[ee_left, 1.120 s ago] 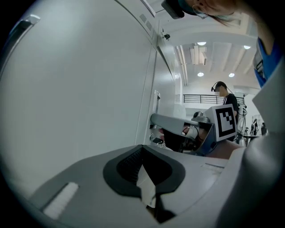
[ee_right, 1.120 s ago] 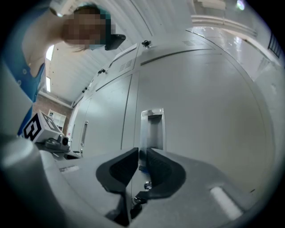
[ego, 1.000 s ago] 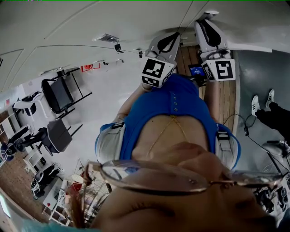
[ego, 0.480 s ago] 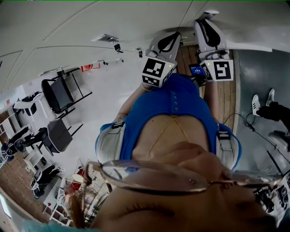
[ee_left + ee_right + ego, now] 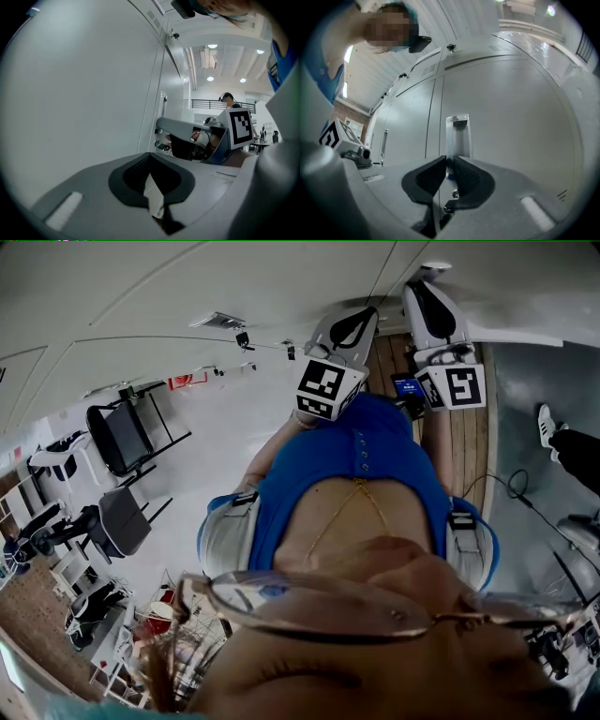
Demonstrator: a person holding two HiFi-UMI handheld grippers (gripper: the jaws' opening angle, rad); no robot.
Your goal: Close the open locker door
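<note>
Upright door handle perhaps between closing right gripper jaws; left gripper clenched

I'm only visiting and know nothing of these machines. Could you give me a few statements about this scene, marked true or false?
1. The right gripper faces a metal handle on a locker door. True; its jaws are closing, and the handle's lower end shows in their narrow gap.
2. The locker door is red. False: it is grey.
3. A black chair stands in the room. True.
4. The person wears a green shirt. False: it is blue.
</note>
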